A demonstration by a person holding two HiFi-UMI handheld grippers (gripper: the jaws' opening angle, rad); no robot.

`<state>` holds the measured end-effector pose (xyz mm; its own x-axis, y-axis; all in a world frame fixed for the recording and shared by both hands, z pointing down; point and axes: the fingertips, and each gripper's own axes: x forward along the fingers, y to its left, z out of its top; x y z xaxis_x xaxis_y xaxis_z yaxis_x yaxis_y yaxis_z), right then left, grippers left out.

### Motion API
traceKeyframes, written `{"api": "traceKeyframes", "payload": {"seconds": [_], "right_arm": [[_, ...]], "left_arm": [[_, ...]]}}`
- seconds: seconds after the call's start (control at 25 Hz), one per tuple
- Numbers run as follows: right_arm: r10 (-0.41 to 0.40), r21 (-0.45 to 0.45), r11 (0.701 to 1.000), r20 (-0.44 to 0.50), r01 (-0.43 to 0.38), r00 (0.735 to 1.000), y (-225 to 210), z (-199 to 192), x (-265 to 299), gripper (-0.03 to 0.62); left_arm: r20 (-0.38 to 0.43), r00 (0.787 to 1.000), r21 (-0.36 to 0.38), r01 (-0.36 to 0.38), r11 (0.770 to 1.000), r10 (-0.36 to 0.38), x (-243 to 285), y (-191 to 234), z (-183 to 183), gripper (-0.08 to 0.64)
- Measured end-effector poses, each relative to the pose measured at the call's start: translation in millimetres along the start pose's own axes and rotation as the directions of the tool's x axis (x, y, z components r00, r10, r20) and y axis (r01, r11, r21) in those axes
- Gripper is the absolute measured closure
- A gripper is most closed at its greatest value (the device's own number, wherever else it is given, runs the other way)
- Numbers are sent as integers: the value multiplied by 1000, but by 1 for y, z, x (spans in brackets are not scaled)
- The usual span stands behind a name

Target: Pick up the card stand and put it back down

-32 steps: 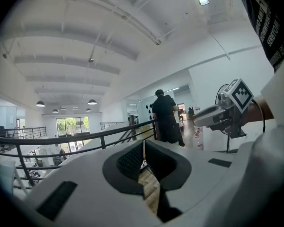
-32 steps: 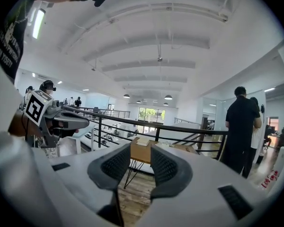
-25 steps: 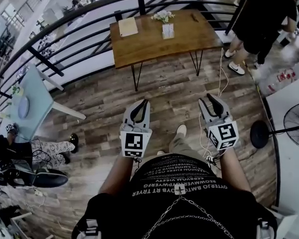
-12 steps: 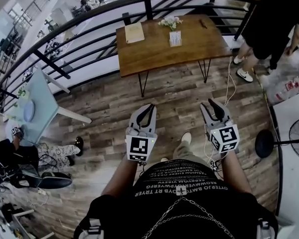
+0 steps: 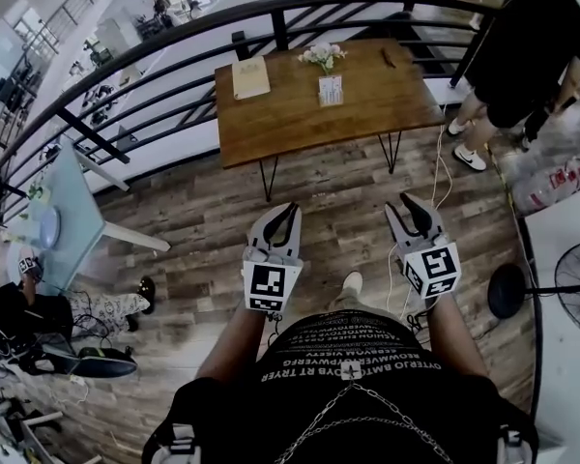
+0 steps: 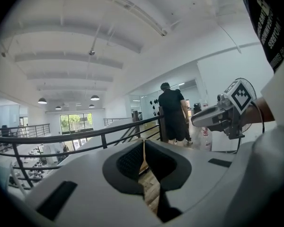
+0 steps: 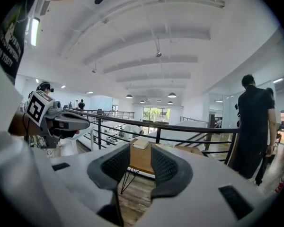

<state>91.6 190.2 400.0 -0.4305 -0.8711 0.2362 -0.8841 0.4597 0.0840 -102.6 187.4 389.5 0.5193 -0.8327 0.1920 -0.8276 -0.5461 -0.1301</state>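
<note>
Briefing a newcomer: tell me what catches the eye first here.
A brown wooden table with black hairpin legs stands ahead by the curved black metal railing, a small white card stand on its middle. Nearer, the grey left gripper is shut and empty, the right gripper open and empty.

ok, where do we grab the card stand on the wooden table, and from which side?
Probably the upper part of the card stand, jaws across its thin upright panel, coming from the near edge of the table: it stands upright mid-table, flowers close behind it, bare wood in front. Finer shape is too small to tell.
</note>
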Motion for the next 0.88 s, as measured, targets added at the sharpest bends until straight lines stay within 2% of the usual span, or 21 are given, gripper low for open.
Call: {"api": "traceKeyframes", "payload": {"seconds": [0.4, 0.88], "right_arm": [[31, -27, 999, 21, -30, 999, -59, 14, 19, 448], [126, -42, 991, 33, -125, 991, -113, 11, 58, 448]], "left_arm": [[30, 999, 9, -24, 1000, 24, 55, -13, 32, 525], [21, 994, 11, -108, 994, 108, 105, -20, 41, 525]]}}
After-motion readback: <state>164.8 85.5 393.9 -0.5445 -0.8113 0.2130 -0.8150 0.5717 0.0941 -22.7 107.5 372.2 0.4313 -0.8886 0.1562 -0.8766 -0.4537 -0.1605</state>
